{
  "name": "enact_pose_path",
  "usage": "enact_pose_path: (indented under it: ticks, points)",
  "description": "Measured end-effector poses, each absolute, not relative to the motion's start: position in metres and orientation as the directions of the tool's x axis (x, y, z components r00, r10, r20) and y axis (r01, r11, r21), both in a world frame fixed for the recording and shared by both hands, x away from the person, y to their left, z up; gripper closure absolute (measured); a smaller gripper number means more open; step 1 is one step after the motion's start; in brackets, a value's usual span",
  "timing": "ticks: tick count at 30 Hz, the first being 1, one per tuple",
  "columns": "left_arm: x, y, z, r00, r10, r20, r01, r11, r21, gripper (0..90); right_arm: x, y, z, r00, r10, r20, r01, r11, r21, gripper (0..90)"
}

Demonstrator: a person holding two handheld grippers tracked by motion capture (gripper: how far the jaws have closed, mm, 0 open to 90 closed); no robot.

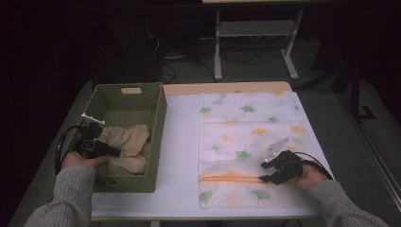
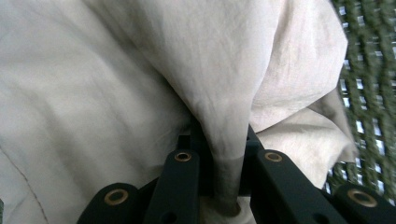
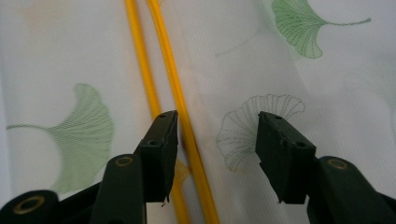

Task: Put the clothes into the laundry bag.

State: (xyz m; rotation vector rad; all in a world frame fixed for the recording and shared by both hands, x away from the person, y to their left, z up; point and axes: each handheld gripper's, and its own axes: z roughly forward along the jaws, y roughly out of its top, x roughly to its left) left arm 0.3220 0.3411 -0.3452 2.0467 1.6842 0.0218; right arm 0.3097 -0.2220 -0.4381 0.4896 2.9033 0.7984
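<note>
A beige cloth (image 1: 127,144) lies crumpled in the green woven basket (image 1: 158,113) at the left of the table. My left gripper (image 1: 113,152) reaches into the basket and is shut on a fold of that cloth (image 2: 224,140), which runs down between its jaws. A white mesh bag (image 1: 246,137) printed with green and orange ginkgo leaves lies flat at the right. Its orange zipper (image 1: 231,178) runs across near the front, seen as two orange lines (image 3: 168,84) in the right gripper view. My right gripper (image 1: 263,172) hovers open just over the bag, jaws astride the zipper's end and the mesh (image 3: 219,135).
A white sheet (image 1: 182,142) covers the tabletop under basket and bag. A pale wooden edge (image 1: 227,88) shows at the far side. Beyond the table stand white desk legs (image 1: 217,47) and cables on the dark floor.
</note>
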Motion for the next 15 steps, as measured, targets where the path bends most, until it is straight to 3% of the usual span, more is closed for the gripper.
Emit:
enact_pose_path:
  ticks: [9, 15]
  points:
    - [0.311, 0.352, -0.342, 0.235, 0.902, -0.362, 0.905, -0.068, 0.419, 83.2, 0.316, -0.223, -0.438, -0.924, 0.383, 0.01, 0.33, 0.784, 0.526, 80.4]
    - [0.304, 0.361, -0.339, 0.236, 0.875, -0.423, 0.895, -0.026, 0.446, 83.3, 0.319, -0.224, -0.432, -0.919, 0.392, 0.046, 0.359, 0.782, 0.51, 86.8]
